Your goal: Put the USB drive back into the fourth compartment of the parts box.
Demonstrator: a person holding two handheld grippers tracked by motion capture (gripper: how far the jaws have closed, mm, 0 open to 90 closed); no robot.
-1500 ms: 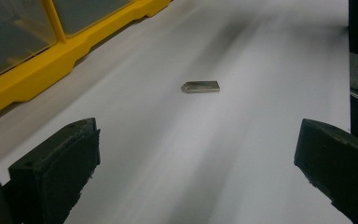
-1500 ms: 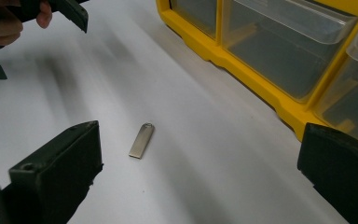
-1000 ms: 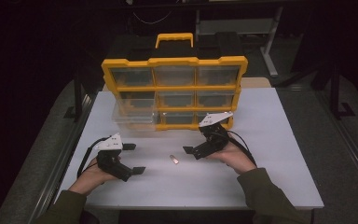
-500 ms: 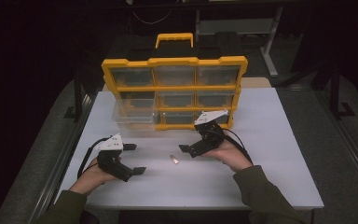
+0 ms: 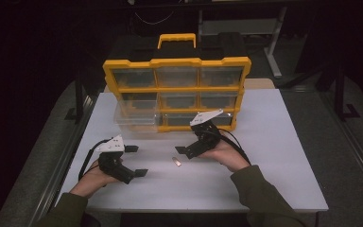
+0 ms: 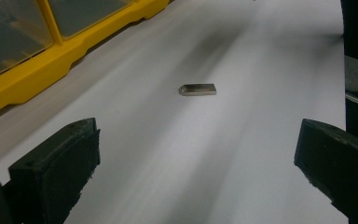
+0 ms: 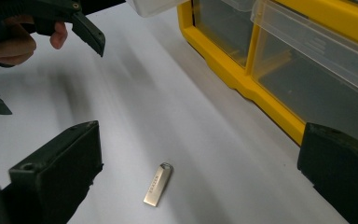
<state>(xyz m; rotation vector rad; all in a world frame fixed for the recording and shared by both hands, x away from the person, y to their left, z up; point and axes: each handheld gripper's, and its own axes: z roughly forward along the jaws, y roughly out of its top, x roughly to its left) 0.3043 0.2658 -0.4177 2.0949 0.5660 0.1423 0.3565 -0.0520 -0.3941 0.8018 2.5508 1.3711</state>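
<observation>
Centrally, one small metal USB stick (image 5: 177,161) lies flat on the white worktop (image 5: 283,142); lettering too small to read. Right gripper (image 5: 185,152), jaws wide, hovers just beside it at 1 o'clock. Left gripper (image 5: 135,161), jaws wide, sits well apart at 9 o'clock. Yellow drawer organiser (image 5: 177,90) stands at 12 o'clock, drawer contents indistinct. Bare worktop surrounds the stick.

A white table (image 5: 283,156) stands lit in a dark room, grey floor (image 5: 354,142) on either side, a metal stand (image 5: 269,42) beyond its far edge.
</observation>
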